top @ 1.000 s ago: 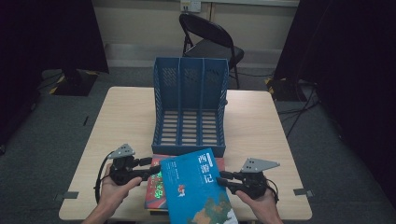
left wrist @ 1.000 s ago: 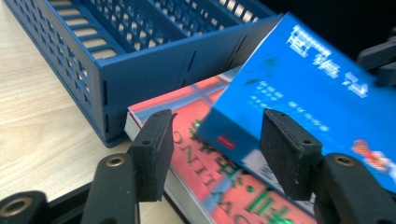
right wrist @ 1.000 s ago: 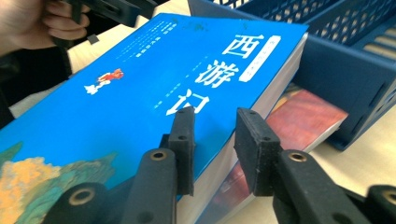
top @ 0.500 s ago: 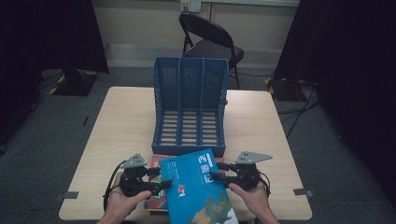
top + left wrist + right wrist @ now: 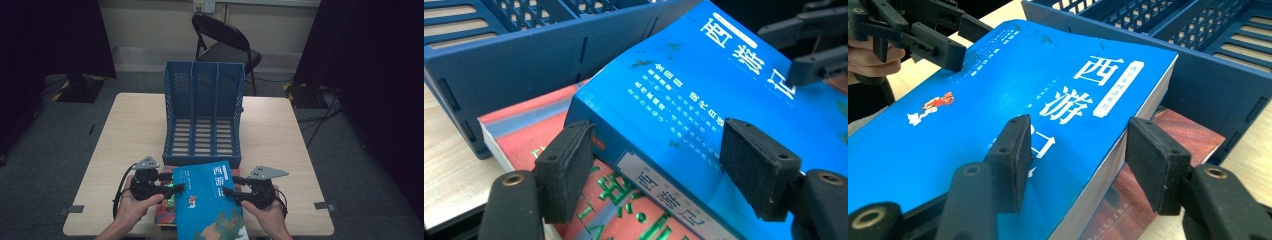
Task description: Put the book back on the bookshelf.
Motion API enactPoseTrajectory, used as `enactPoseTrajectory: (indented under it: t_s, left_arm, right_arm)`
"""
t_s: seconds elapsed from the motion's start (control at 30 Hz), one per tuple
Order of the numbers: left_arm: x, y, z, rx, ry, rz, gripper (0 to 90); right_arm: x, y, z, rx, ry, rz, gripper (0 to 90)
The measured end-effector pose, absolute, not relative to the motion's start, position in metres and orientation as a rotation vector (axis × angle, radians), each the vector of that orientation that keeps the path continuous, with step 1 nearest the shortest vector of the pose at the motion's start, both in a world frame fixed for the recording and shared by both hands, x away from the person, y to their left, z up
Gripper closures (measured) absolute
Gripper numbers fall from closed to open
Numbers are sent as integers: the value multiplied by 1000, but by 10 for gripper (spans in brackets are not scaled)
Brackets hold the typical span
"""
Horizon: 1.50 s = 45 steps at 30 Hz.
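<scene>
Blue book (image 5: 210,200): we see a thick glossy paperback with a bright blue cover and white characters. It lies slanted on a red book at the near edge of the tabletop, just in front of the file rack.
Red book (image 5: 164,212): flat underneath, its shiny red cover with green lettering showing at the blue book's left and right.
File rack (image 5: 203,112): blue hard plastic, slotted floor, lattice back wall, three compartments split by upright dividers. Its low front wall stands just beside the books.
Tabletop (image 5: 130,127): pale wood-grain laminate, rectangular, with bare room to either side of the rack.
Left gripper (image 5: 664,175): we find its jaws astride the blue book's spine corner, one foam-textured black pad against the lower edge, the other over the cover. They have just been opening, then closed back a little, and the pads do not look pressed tight.
Right gripper (image 5: 1075,167): its jaws straddle the book's page-edge corner, one pad over the cover, the other standing off the pale page block. They have just been opening, grasping nothing.
Edges: the blue book overhangs the near tabletop edge toward us.
</scene>
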<state>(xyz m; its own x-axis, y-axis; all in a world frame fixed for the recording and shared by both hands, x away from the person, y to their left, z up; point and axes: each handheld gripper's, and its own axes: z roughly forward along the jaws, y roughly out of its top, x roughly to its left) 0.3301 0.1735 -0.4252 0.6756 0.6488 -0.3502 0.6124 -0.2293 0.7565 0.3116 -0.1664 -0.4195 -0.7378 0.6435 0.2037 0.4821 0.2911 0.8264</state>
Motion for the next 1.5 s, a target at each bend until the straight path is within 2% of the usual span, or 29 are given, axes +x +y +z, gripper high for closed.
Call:
enactPoseTrajectory:
  t_s: [0.13,0.33,0.5,0.7,0.8,0.83,1.13,1.5]
  left_arm:
    - [336,173,-424,1933,976,45,303]
    - [346,166,-420,1956,977,106,302]
    - [343,169,-427,1897,952,129,305]
    - [333,171,-430,1888,910,132,301]
    - [330,173,-429,1904,927,66,298]
    - [329,173,-429,1898,916,86,304]
    - [329,174,-429,1916,874,107,300]
    - [330,174,-430,1913,866,109,294]
  right_arm:
    - [308,-165,-419,1059,2378,1420,428]
    - [304,-163,-418,1057,2401,1400,393]
    - [302,-163,-419,1032,2383,1414,376]
    - [313,-157,-418,1006,2383,1381,264]
    - [329,-152,-413,990,2411,1329,244]
    - [334,-148,-413,1000,2418,1323,199]
    - [330,-157,-429,1105,2388,1479,208]
    - [330,-156,-430,1194,2402,1490,187]
